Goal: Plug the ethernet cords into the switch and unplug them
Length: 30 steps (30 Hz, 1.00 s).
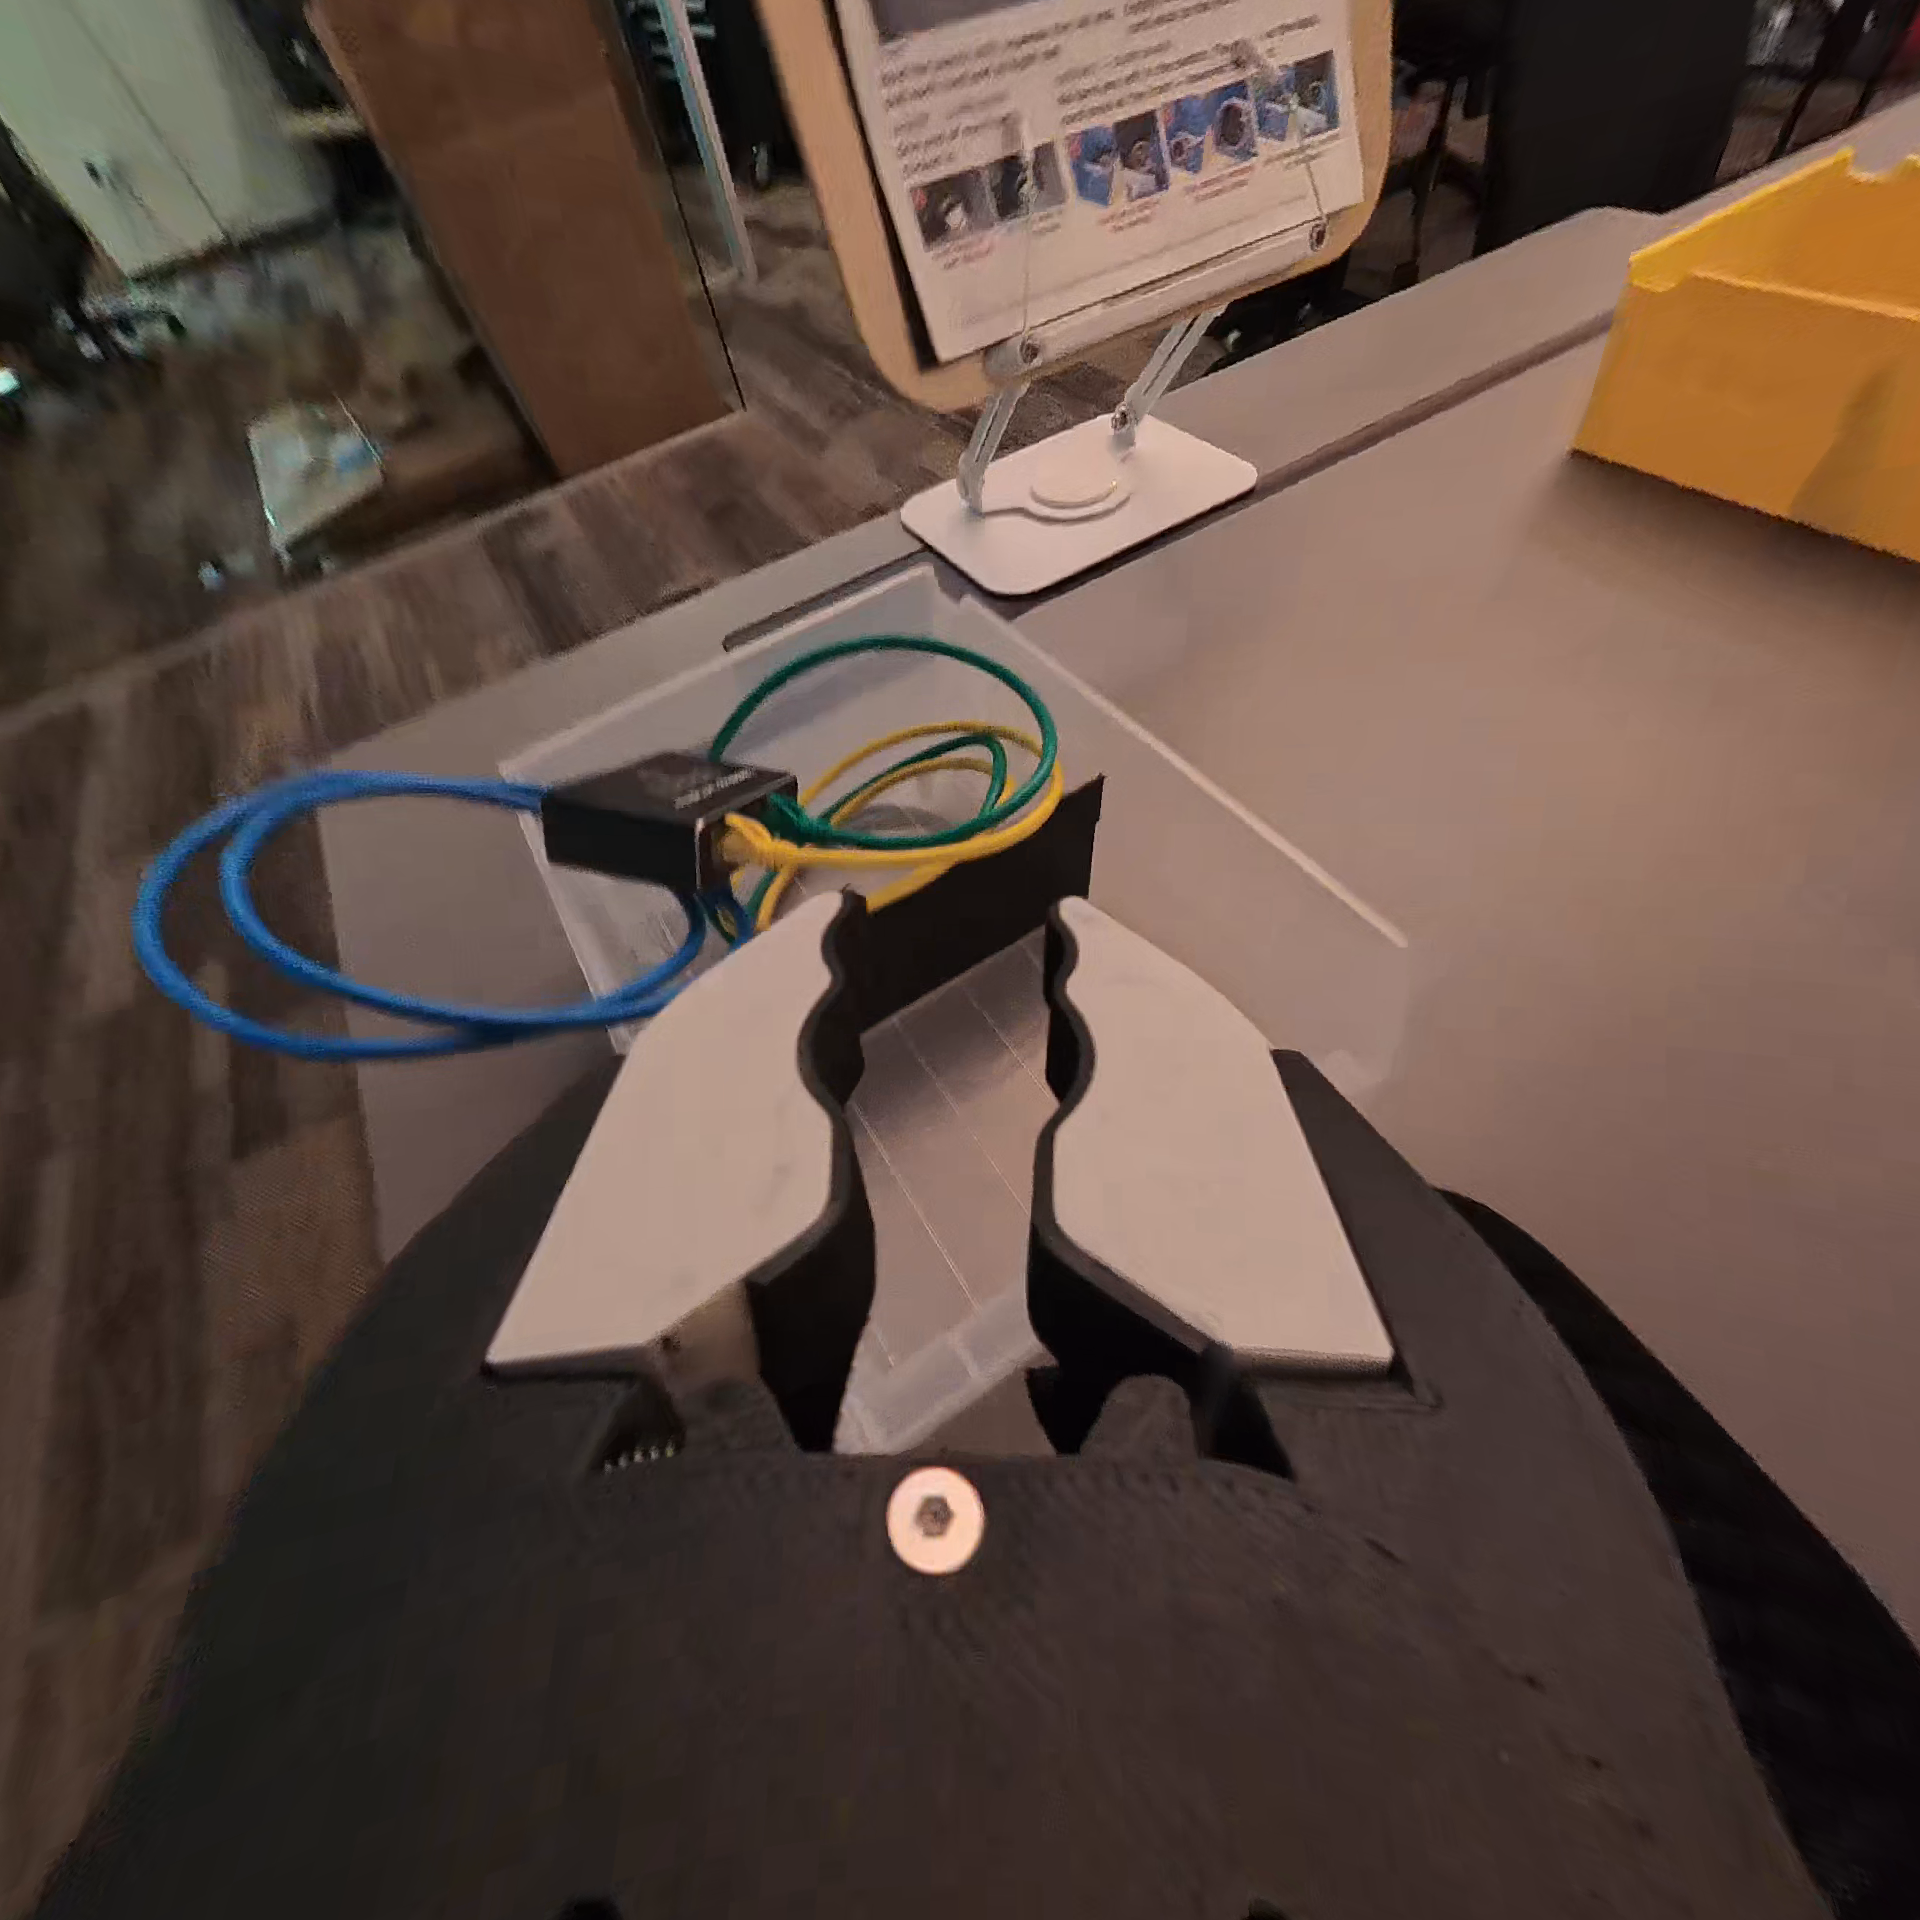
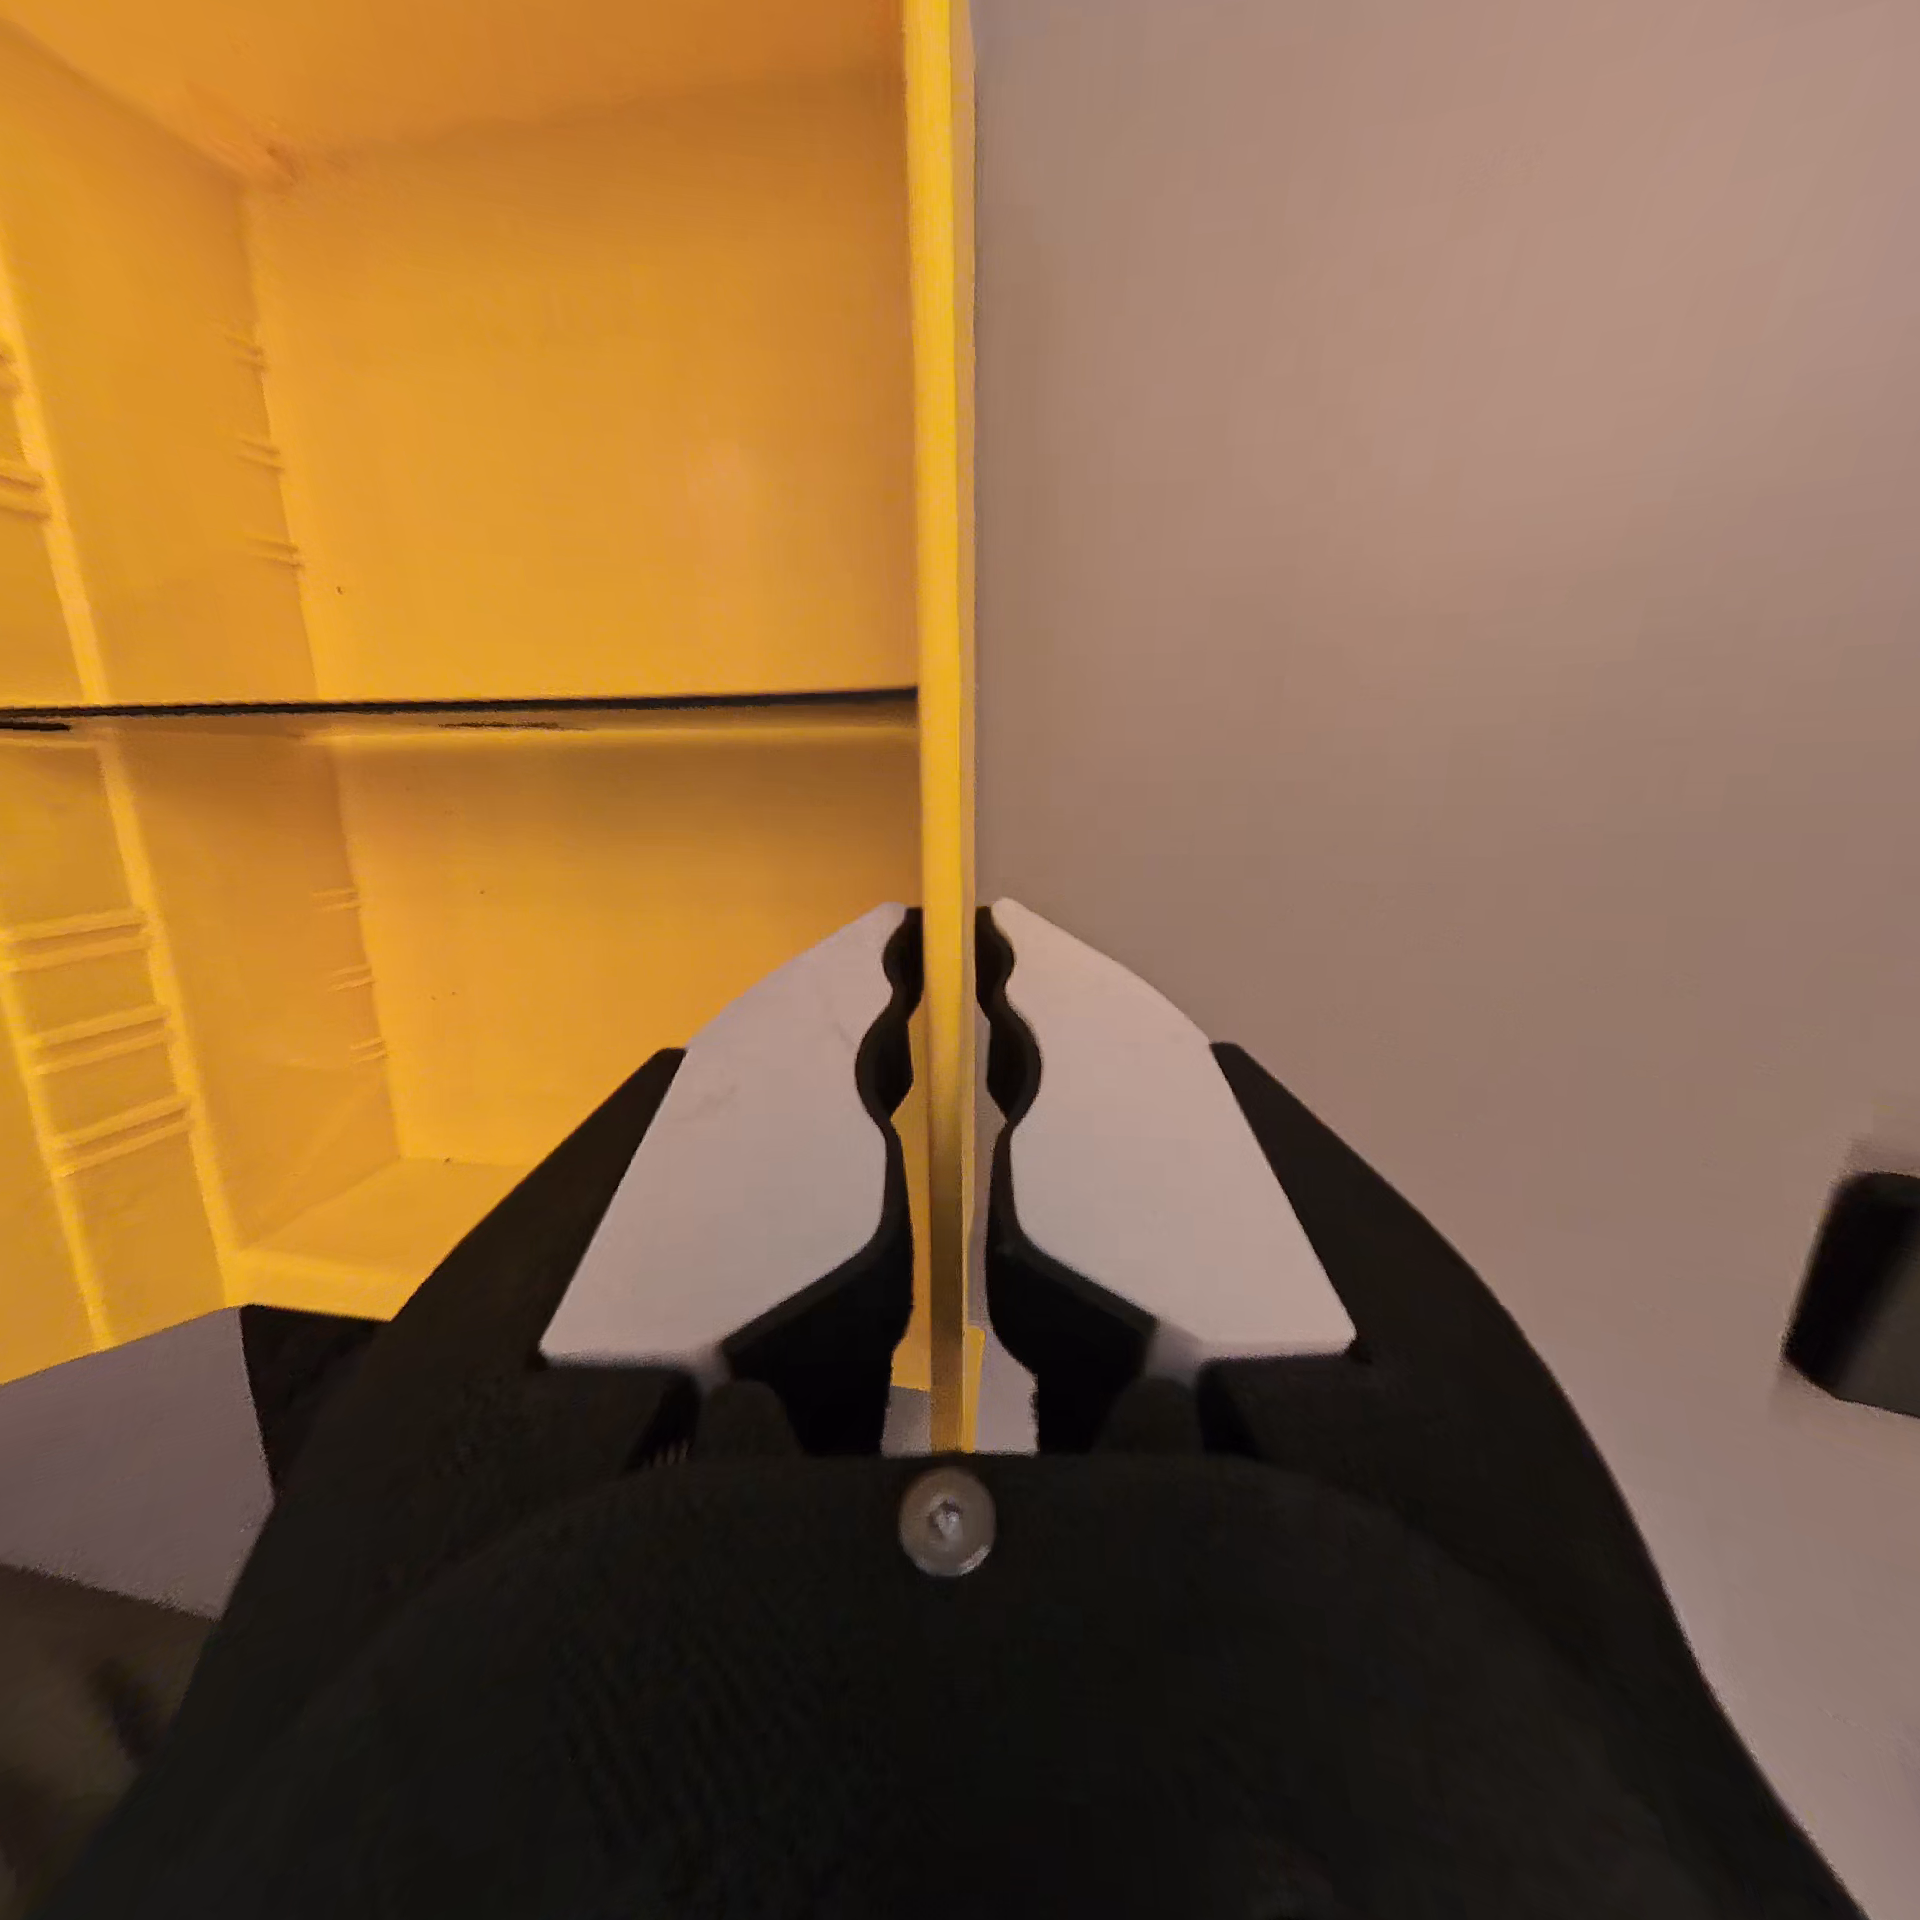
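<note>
Your left gripper [image 1: 951, 914] has a broad matte-black body with a rough printed texture and one silver hex screw [image 1: 934, 1520] set in the middle near the finger roots. Its two fingers [image 1: 707, 1143] are flat and pale grey on top, with wavy black inner pads. Your right gripper [image 2: 945, 914] is built alike: black shell, grey fingers [image 2: 769, 1153], black scalloped pads, and a central screw [image 2: 947, 1525].

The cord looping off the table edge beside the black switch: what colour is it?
Blue cord; the left wrist view shows it best.
</note>
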{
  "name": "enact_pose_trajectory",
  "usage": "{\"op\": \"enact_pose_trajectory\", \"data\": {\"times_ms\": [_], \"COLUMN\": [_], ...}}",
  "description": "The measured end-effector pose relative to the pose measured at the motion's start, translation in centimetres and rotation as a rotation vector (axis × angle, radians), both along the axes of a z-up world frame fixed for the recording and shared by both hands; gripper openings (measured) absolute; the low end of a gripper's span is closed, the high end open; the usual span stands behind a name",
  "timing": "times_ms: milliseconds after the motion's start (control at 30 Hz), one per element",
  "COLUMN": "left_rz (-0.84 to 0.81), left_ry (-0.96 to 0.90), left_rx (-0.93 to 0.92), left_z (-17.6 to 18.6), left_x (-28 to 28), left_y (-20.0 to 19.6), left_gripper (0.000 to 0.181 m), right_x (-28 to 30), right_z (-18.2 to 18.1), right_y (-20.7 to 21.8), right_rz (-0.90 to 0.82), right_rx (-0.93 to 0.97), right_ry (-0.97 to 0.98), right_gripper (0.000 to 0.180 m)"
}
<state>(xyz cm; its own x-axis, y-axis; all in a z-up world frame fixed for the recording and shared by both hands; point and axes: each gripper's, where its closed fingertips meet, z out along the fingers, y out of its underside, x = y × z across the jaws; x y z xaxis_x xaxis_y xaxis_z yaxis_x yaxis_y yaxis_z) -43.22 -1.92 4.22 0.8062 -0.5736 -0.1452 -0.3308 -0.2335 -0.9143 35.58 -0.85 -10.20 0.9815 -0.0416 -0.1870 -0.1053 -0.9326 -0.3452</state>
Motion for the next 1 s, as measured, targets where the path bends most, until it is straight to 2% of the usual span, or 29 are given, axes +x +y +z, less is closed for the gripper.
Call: {"op": "enact_pose_trajectory", "data": {"times_ms": [33,233,300,400,467,533,600,733,867,1000], "left_rz": [-0.023,-0.152,-0.202,-0.203,-0.16,-0.143,-0.137,-0.179,-0.219,-0.225], "left_ry": [0.027,0.118,0.175,0.335,0.378,0.35,0.312,0.286,0.243,0.21], "left_rx": [0.016,-0.056,-0.115,-0.245,-0.332,-0.375,-0.393,-0.412,-0.395,-0.381], "left_z": [0.5,2.1,1.6,-0.5,-1.8,-2.7,-3.3,-4.6,-4.7,-4.6], "left_x": [0.7,2.8,2.6,1.3,0.8,1.3,1.9,3.6,5.5,6.4], "left_y": [0.1,2.9,4.7,7.4,9.1,10.6,11.6,11.9,11.8,12.2], "left_gripper": [0.033,0.048,0.057,0.057,0.053,0.067,0.07,0.069,0.068,0.069], "right_x": [0.2,0.2,-2.1,-8.3,-13.8,-19.8,-24.5,-29.4,-30.7,-27.9], "right_z": [0.6,7.8,10.7,13.4,14.0,13.8,13.1,12.2,13.6,16.3], "right_y": [0.3,2.5,3.0,3.2,3.3,3.1,2.3,0.3,-0.5,0.4], "right_rz": [-0.003,0.01,0.083,0.272,0.409,0.55,0.684,0.884,0.914,0.774], "right_rx": [0.017,0.261,0.359,0.449,0.505,0.525,0.491,0.366,0.442,0.577], "right_ry": [-0.026,-0.259,-0.323,-0.379,-0.346,-0.238,-0.152,-0.042,0.078,0.121], "right_gripper": [0.012,0.02,0.023,0.024,0.024,0.024,0.024,0.024,0.024,0.023]}}
